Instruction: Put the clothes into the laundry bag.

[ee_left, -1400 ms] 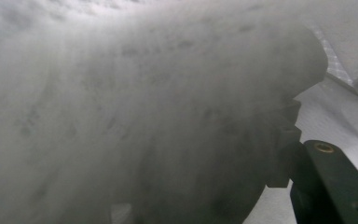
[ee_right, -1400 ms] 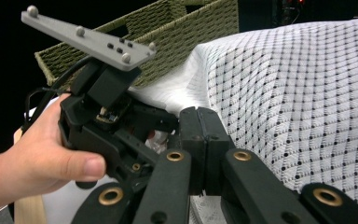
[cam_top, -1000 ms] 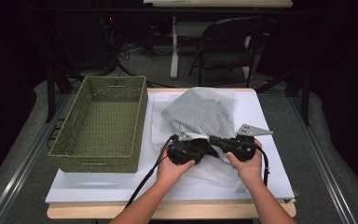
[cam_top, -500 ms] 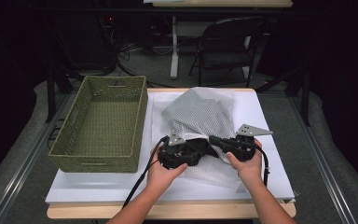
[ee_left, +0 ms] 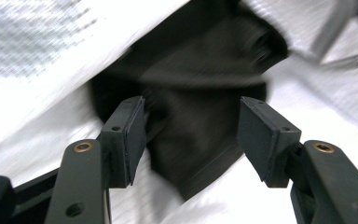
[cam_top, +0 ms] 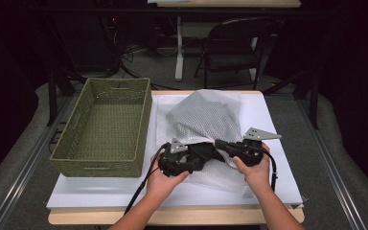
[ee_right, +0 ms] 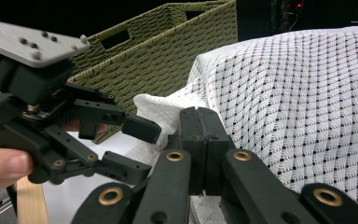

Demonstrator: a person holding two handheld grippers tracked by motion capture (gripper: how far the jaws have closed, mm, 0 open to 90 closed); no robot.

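Observation:
A white mesh bag (cam_top: 201, 117) lies on the white tabletop, its mouth toward me. A dark cloth (cam_top: 205, 152) shows in that mouth. My right gripper (cam_top: 226, 145) is shut, pinching the bag's white edge (ee_right: 161, 109), seen close up with its jaws (ee_right: 200, 126) pressed together. My left gripper (cam_top: 202, 157) faces the mouth from the left. Its jaws (ee_left: 191, 130) stand wide apart and the dark cloth (ee_left: 200, 93) lies just ahead of them, untouched by the pads. The left gripper (ee_right: 137, 149) also appears open in the right gripper view.
An empty green woven basket (cam_top: 117, 82) stands on the table's left half, close to the bag; its wall (ee_right: 168, 51) rises behind the left gripper. The table's front edge (cam_top: 172, 215) runs under my forearms. A chair (cam_top: 235, 48) stands beyond the table.
My left hand has drawn its gripper a little to the left, away from the right gripper and the bag's mouth. The right gripper has kept still on the bag's edge.

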